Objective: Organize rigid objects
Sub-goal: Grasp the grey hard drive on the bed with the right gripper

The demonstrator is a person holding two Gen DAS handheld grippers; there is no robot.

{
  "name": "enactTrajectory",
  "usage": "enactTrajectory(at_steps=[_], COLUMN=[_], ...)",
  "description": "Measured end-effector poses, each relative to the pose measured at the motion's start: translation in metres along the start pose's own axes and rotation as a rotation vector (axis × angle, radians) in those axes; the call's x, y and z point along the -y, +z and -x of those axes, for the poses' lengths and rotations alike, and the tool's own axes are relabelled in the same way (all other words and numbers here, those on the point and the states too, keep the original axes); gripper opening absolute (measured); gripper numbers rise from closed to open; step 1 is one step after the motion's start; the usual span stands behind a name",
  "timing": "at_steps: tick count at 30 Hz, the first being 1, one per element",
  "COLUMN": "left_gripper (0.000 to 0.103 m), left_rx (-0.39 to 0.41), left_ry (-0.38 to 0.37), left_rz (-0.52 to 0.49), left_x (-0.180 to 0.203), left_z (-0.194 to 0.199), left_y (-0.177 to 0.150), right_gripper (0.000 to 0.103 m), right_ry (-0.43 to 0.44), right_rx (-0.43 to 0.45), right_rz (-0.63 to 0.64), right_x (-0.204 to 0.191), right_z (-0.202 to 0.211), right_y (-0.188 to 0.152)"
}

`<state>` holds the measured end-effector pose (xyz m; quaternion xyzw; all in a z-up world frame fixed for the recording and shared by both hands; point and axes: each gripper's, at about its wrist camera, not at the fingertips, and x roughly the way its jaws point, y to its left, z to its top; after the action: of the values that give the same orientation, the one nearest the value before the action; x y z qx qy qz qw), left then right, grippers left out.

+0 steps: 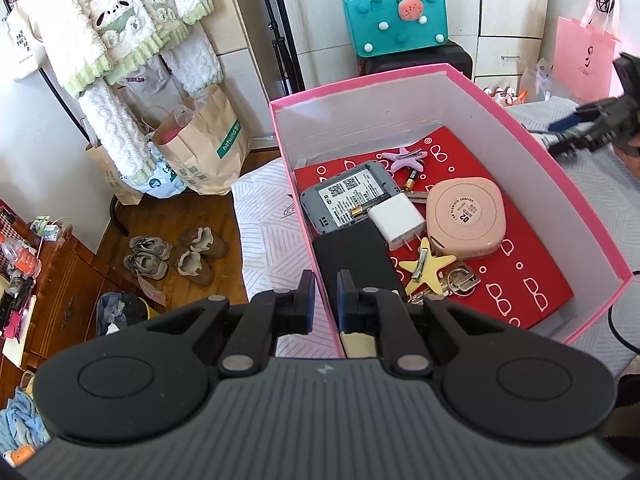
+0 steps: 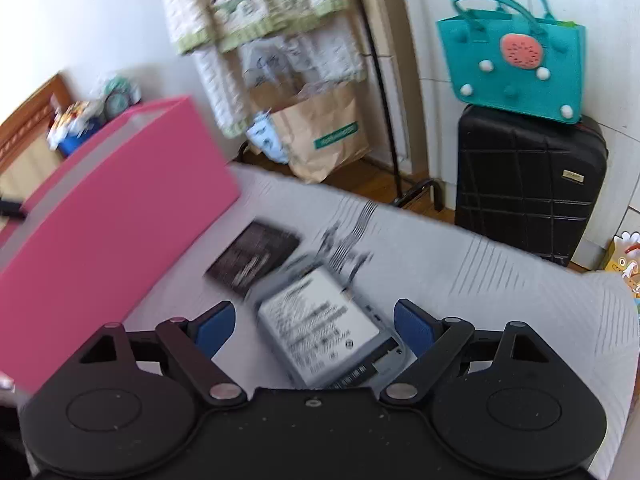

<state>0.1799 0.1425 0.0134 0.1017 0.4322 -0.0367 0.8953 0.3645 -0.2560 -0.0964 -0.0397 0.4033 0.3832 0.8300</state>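
The left gripper (image 1: 324, 294) pointed steeply down at the near left wall of the pink box (image 1: 472, 80), and its fingers (image 1: 306, 296) were narrow, closed on that thin wall: one finger stood outside the box and the other inside. The right gripper (image 2: 314, 326) also tilted down, to the right of the box, over the light bed cover (image 2: 500, 280). Its blue pads (image 2: 216, 324) stood wide apart and pressed on nothing. Between them, lying flat on the cover, was a grey device (image 2: 320, 320) with a white printed label facing up; the picture was blurred, so the text could not be read. Just beyond this device, nearer to the box, lay a dark flat piece (image 2: 252, 258). Inside the box, on a red sheet (image 1: 520, 280), lay a similar grey device (image 1: 348, 196), a white charger (image 1: 396, 220), a round pink case (image 1: 466, 216), a yellow star clip (image 1: 426, 266), a pink star clip (image 1: 404, 156) and keys (image 1: 460, 282)
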Motion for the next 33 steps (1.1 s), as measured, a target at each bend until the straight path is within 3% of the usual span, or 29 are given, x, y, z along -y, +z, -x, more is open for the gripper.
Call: enactTrajectory(at_steps=[6,9,13,16,17,22,33], left_gripper=[0.011,0.011,0.011,0.011,0.011,0.011,0.011], left_rx=[0.001,0.006,0.014,0.013,0.012,0.013,0.014], left_ry=[0.000,-0.002,-0.001,-0.001,-0.001,-0.005,-0.011], left_rz=[-0.002,0.006,0.023,0.031,0.032,0.034,0.037], left_x=[0.000,0.001,0.000,-0.002,-0.002,-0.002,-0.003], left_z=[0.000,0.000,0.002,0.003,0.003,0.003,0.002], left_y=[-0.001,-0.001,-0.004,-0.004,-0.005,-0.005,-0.005], right_gripper=[0.088,0.086,0.086,0.075,0.066,0.065,0.064], right_ry=[-0.056,-0.124,-0.220,-0.273,-0.296,-0.374,-0.368], right_rx=[-0.120,-0.094,-0.040,0.006,0.014,0.015,0.059], right_rz=[0.147,0.171,0.023,-0.018,-0.035,-0.060,-0.179], right_x=[-0.052,-0.071,-0.061,-0.060,-0.059,-0.065,-0.064], right_z=[0.008,0.005,-0.008,-0.010,-0.011,-0.013,0.005], right_y=[-0.021,-0.022,-0.017,-0.016,-0.015,-0.015,-0.017])
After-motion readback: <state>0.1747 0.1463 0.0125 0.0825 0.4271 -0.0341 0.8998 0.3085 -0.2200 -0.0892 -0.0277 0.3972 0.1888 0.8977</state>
